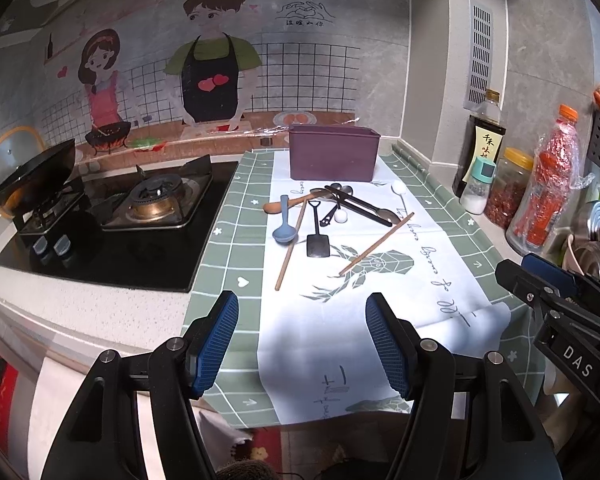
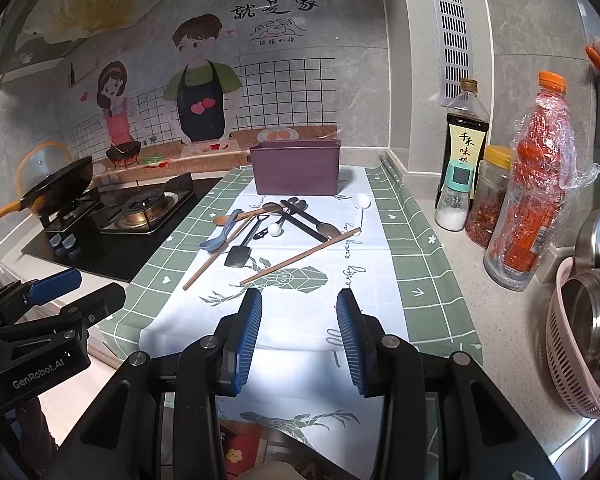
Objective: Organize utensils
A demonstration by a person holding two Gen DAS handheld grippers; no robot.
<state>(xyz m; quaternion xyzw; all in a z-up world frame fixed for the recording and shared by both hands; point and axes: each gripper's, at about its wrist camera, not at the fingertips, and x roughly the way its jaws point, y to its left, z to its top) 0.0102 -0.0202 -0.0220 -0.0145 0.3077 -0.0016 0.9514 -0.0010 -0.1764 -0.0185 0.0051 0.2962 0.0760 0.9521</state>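
The counter [image 1: 100,312] carries a gas stove [image 1: 156,200] and a green checked cloth [image 1: 228,248]. A purple bin [image 1: 334,152] stands at the cloth's far end; just before it lie the tangled utensils [image 1: 332,212], two wooden chopsticks [image 1: 376,244] among them. Left claw [image 1: 302,344] and right claw [image 2: 299,336] hover nearer, both spread apart and holding nothing.

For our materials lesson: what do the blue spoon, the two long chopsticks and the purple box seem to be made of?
Pale blue spoon: probably plastic or silicone, matte, uniform colour.
Two long brown chopsticks: likely wood or bamboo, dull brown.
Purple rectangular box: seemingly matte plastic, with smooth moulded walls.
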